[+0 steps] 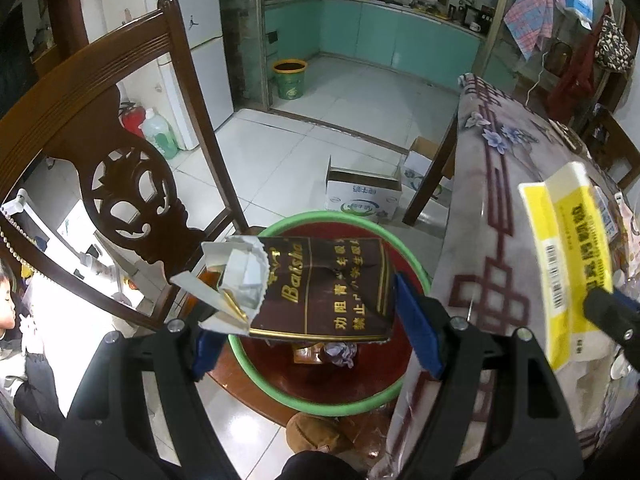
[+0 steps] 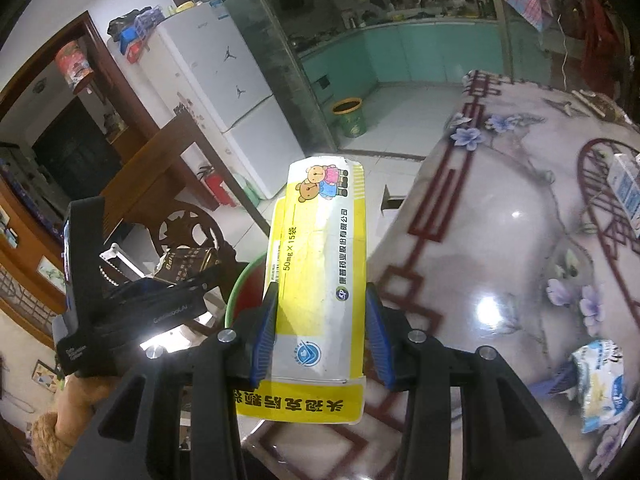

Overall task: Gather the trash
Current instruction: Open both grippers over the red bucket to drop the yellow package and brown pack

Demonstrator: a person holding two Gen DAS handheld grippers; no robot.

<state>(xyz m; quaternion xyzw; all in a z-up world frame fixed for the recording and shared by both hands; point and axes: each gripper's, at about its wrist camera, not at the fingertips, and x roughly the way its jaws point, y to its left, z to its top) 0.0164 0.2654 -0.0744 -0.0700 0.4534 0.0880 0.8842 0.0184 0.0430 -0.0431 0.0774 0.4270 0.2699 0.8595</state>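
My left gripper (image 1: 316,320) is shut on a crumpled brown "Baisha" cigarette pack (image 1: 320,284) with its white foil top torn open, held over a green-rimmed red basin (image 1: 416,272) that has scraps of trash in it. My right gripper (image 2: 320,320) is shut on a flattened yellow and white medicine box (image 2: 316,276) with cartoon bears, held at the table's edge. The box also shows at the right of the left wrist view (image 1: 568,256). The left gripper with the pack (image 2: 188,264) shows in the right wrist view, beside the basin (image 2: 240,284).
A table with a glossy floral cloth (image 2: 500,240) is on the right, with a blue and white wrapper (image 2: 600,388) and a small carton (image 2: 628,188) on it. A carved wooden chair (image 1: 120,168) stands left. Open cardboard boxes (image 1: 360,196) lie on the tiled floor; a yellow-green bucket (image 1: 290,78) is farther off.
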